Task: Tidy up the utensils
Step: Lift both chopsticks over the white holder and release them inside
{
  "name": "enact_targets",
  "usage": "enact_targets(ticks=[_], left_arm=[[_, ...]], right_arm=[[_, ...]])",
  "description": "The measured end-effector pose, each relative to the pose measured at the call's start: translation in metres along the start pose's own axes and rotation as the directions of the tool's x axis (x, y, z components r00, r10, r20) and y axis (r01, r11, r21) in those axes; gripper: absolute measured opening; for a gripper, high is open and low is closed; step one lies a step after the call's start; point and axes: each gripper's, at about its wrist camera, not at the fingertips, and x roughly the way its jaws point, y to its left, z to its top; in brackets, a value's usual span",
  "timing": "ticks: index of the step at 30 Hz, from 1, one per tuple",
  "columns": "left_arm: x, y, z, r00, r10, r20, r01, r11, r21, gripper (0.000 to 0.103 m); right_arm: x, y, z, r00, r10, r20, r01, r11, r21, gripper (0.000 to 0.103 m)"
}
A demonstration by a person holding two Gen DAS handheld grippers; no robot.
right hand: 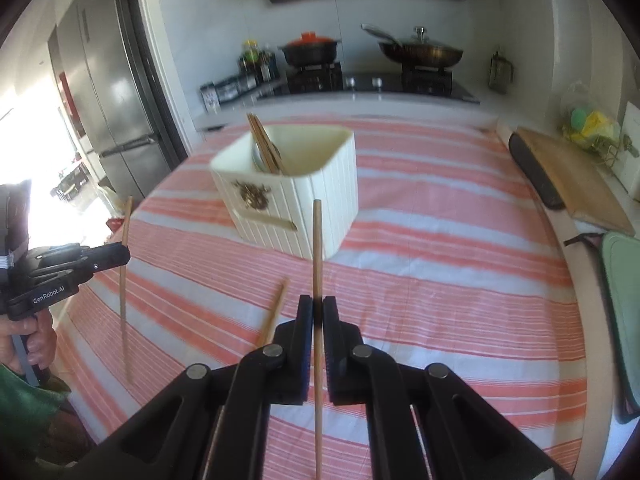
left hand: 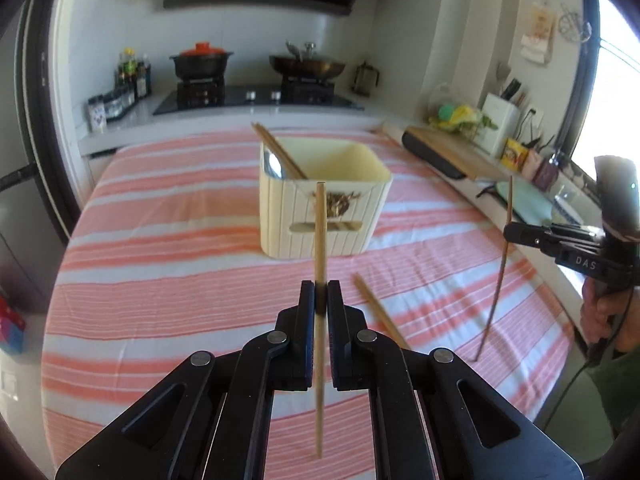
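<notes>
A cream ribbed utensil box (left hand: 320,216) (right hand: 296,204) stands mid-table and holds chopsticks (left hand: 280,152) (right hand: 266,146) and a metal spoon (left hand: 274,166). My left gripper (left hand: 321,292) is shut on a wooden chopstick (left hand: 320,224), held upright above the cloth in front of the box; it also shows at the left of the right wrist view (right hand: 124,256). My right gripper (right hand: 318,308) is shut on another upright chopstick (right hand: 317,248), also visible at the right of the left wrist view (left hand: 508,236). A third chopstick (left hand: 376,308) (right hand: 276,308) lies on the cloth between them.
The table carries a pink-and-white striped cloth (left hand: 180,280) (right hand: 440,260). A wooden cutting board (left hand: 452,148) (right hand: 576,176) and green mat (right hand: 620,300) lie along the right edge. A stove with pots (left hand: 256,76) is behind; a fridge (right hand: 112,100) is at left.
</notes>
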Motion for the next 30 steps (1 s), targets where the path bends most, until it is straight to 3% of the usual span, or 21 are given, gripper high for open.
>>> enact_targets(ticks=[3,8,18,24,28,30], left_arm=[[-0.026,-0.008,0.002,0.996,-0.015,0.087,0.016,1.0,-0.015,0.005],[-0.046,-0.02,0.012,0.985,-0.015,0.171,0.016,1.0,-0.007,0.004],[-0.057,-0.006,0.044,0.984,-0.024,0.179,0.03,0.999,-0.028,0.004],[-0.06,0.003,0.104,0.963,0.004,0.269,0.005,0.999,-0.031,0.004],[-0.041,0.006,0.149,0.948,0.041,0.315,-0.032,0.999,-0.034,0.004],[-0.021,0.009,0.165,0.951,0.058,0.302,-0.049,0.998,-0.039,0.004]], right_arm=[[-0.034,0.011,-0.004,0.994,-0.006,0.108,0.007,1.0,-0.011,0.005],[-0.056,0.022,0.0,0.974,-0.027,0.226,0.034,0.999,-0.03,0.005],[-0.061,0.012,0.045,0.968,-0.03,0.248,0.035,0.999,-0.016,0.005],[-0.07,0.007,0.1,0.947,-0.037,0.321,0.047,0.999,-0.023,0.005],[-0.069,0.009,0.142,0.913,-0.033,0.406,0.052,0.998,-0.036,0.005],[-0.061,0.011,0.159,0.9,-0.02,0.435,0.044,0.998,-0.044,0.005]])
